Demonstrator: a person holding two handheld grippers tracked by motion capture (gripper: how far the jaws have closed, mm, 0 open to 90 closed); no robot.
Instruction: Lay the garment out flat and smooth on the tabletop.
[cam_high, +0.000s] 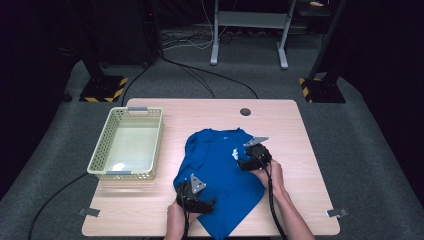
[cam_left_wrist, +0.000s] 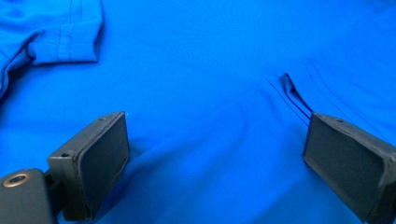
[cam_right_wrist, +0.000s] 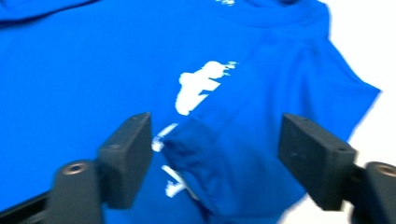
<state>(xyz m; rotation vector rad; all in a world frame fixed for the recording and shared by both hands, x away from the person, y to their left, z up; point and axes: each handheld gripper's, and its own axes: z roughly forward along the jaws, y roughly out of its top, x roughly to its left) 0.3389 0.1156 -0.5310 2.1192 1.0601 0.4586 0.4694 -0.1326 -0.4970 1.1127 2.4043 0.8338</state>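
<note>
We see a blue T-shirt (cam_high: 220, 175) lying crumpled on the wooden bench (cam_high: 295, 140), spread from the bench's middle toward its near edge at 6 o'clock. White print shows on the cloth near its 2 o'clock side.

The left gripper (cam_high: 196, 200) sits over the shirt's lower part, at about 7 o'clock of the garment. In the left gripper view its fingers (cam_left_wrist: 100, 163) stand wide apart with smooth blue fabric between them and a seam fold close to the finger at 3 o'clock; the pads press on nothing that we can see.

The right gripper (cam_high: 250, 161) is at the shirt's 3 o'clock edge, by the white print. In the right gripper view its fingers (cam_right_wrist: 128, 154) are partly open, with a raised fold of the shirt and part of the print between them; the pads are clear of the cloth on both sides.

At 9 o'clock of the shirt, well apart from it, stands a pale yellow basket (cam_high: 102, 150) with perforated walls. Nothing lies inside it; we see its bare floor.
</note>
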